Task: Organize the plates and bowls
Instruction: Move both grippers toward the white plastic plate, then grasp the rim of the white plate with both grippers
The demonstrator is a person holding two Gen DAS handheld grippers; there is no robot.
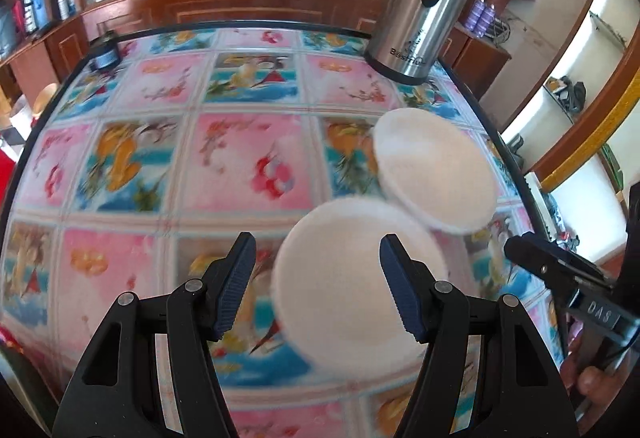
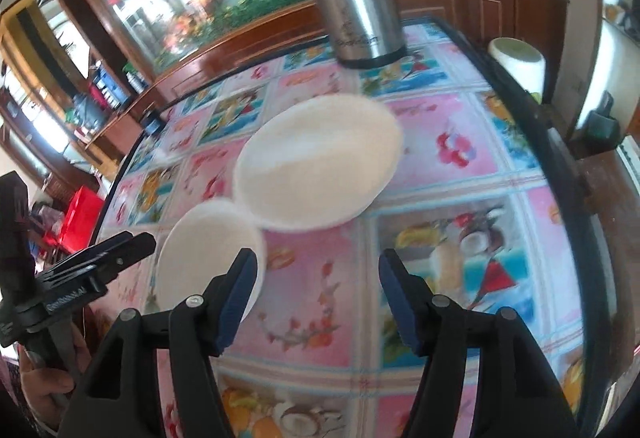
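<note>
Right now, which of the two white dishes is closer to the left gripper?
The smaller white bowl, which sits just ahead of the left gripper. The wider white plate lies farther back, toward the steel flask.

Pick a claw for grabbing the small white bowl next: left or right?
Left, probably. The bowl sits right ahead of the open left claw; the right claw faces bare tablecloth, bowl off to its side.

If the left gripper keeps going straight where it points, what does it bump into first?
Probably the white bowl: the left gripper is open, with the bowl showing between its jaws. The white plate lies beyond it. The blur makes depth uncertain.
</note>
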